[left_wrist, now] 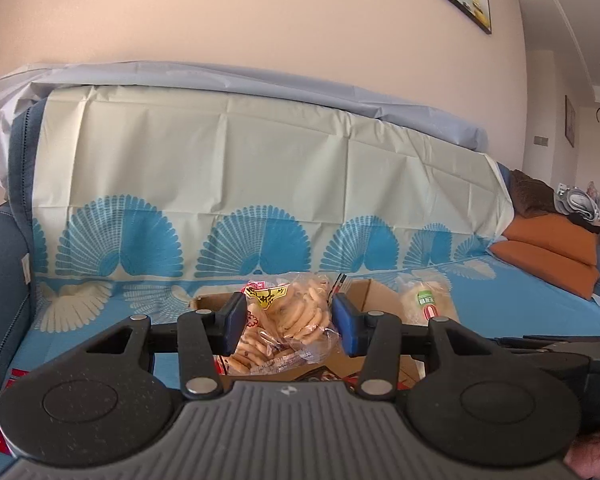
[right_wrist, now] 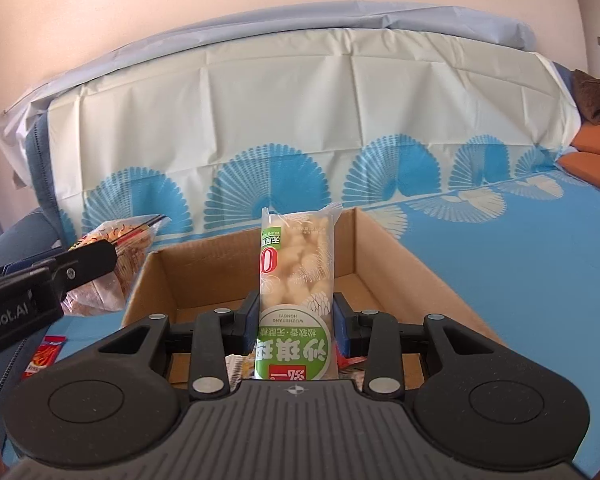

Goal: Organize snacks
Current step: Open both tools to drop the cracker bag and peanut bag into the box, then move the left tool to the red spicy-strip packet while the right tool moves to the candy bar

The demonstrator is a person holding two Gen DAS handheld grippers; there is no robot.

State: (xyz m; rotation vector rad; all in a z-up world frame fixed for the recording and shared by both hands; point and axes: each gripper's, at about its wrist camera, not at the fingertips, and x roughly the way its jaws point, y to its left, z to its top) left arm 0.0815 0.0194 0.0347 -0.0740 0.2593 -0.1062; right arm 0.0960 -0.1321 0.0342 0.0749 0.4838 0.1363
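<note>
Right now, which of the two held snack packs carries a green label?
The tall pale pack in the right hand-held gripper. The left hand-held gripper holds a clear bag of brown biscuits with a yellow label.

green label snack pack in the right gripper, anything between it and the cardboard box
Nothing visible does. The right gripper holds the green-label snack pack upright just above the open cardboard box, whose far half looks bare. The cookie bag hangs off to the left.

We see bright, soft daylight in both views. The wall point(left_wrist: 260, 12) glows a washed-out peach, shadows are faint, fisheye bending curves the edges, and everything looks slightly soft, never crisp.
</note>
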